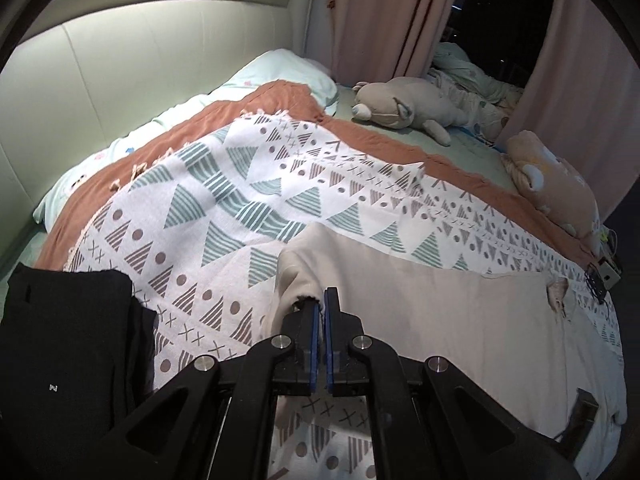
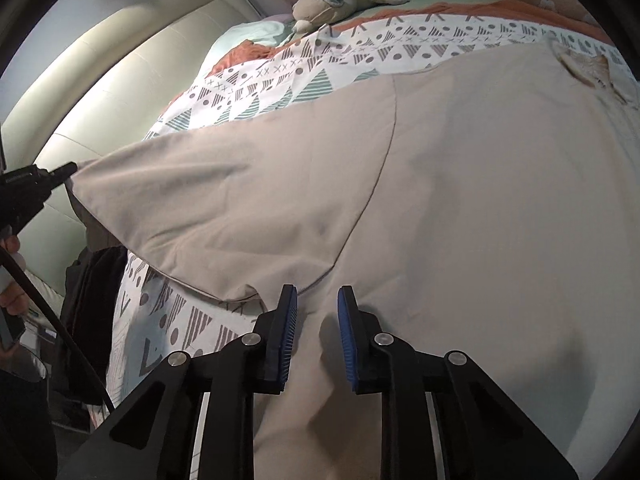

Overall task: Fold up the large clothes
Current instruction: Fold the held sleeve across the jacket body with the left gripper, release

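Observation:
A large beige garment (image 1: 440, 320) lies spread on the patterned blanket (image 1: 240, 200) of a bed. My left gripper (image 1: 321, 300) is shut on the end of its sleeve (image 1: 296, 276), and the cuff bunches at the fingertips. In the right wrist view the left gripper (image 2: 74, 167) holds that sleeve (image 2: 200, 200) lifted off the bed at the far left. My right gripper (image 2: 318, 300) hangs low over the garment's body (image 2: 460, 200) near the armpit seam. Its blue pads stand a little apart with cloth under the gap and do not visibly pinch it.
A black folded garment (image 1: 60, 340) lies at the bed's near left. Two plush toys (image 1: 404, 108) (image 1: 552, 184) rest at the far side by pink curtains (image 1: 380, 12). A padded headboard (image 1: 140, 60) and pillow (image 1: 288, 72) stand at the left. A small device (image 1: 604, 276) with wires sits at the right edge.

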`<act>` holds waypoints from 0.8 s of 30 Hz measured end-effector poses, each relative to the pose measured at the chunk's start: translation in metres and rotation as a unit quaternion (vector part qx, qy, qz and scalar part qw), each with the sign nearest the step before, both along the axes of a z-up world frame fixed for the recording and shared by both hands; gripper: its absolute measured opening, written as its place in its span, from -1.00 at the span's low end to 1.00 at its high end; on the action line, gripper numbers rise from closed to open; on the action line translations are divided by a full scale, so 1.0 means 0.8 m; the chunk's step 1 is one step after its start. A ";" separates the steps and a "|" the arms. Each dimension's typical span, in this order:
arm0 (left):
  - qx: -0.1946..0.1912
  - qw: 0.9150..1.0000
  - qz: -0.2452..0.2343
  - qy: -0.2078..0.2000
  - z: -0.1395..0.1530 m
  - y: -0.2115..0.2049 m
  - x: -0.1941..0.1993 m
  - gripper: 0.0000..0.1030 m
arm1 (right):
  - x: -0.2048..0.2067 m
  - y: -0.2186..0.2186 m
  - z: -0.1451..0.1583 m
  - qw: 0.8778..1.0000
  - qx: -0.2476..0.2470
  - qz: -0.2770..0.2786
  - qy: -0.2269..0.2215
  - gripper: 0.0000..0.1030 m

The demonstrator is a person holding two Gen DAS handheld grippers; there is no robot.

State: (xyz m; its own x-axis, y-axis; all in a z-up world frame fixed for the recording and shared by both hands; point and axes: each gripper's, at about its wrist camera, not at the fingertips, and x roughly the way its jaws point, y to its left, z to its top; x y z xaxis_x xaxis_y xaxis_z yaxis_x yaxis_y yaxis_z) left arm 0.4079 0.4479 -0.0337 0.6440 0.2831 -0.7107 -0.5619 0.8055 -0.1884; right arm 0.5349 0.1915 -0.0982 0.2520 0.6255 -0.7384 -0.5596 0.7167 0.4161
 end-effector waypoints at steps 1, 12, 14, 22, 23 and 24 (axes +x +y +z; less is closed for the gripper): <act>0.005 1.000 -0.007 -0.003 0.009 -0.009 0.001 -0.91 | 0.003 0.005 -0.007 1.000 0.004 0.005 0.011 -0.66; 0.041 0.995 -0.088 -0.037 0.093 -0.124 0.026 -0.91 | 0.029 -0.011 -0.021 0.998 0.019 0.011 0.058 -0.71; 0.041 0.993 -0.100 -0.041 0.105 -0.145 0.031 -0.91 | 0.028 -0.035 -0.007 0.998 0.023 0.000 0.055 -0.71; 0.039 0.986 -0.155 -0.054 0.133 -0.238 0.057 -0.91 | 0.007 -0.180 0.052 0.995 0.046 -0.090 0.008 0.34; 0.040 0.984 -0.163 -0.054 0.135 -0.249 0.061 -0.91 | 0.002 -0.197 0.060 0.993 0.046 -0.108 0.001 0.34; 0.041 0.983 -0.171 -0.054 0.136 -0.262 0.065 -0.91 | -0.007 -0.209 0.066 0.991 0.046 -0.122 -0.005 0.34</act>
State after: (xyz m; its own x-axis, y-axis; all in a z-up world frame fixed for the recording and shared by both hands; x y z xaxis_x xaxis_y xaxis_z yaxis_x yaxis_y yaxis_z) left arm 0.4597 0.2381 0.0754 0.7818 0.0896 -0.6171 -0.2357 0.9587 -0.1595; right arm 0.5293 0.0247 -0.0452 0.4113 0.6099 -0.6774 -0.3776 0.7904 0.4824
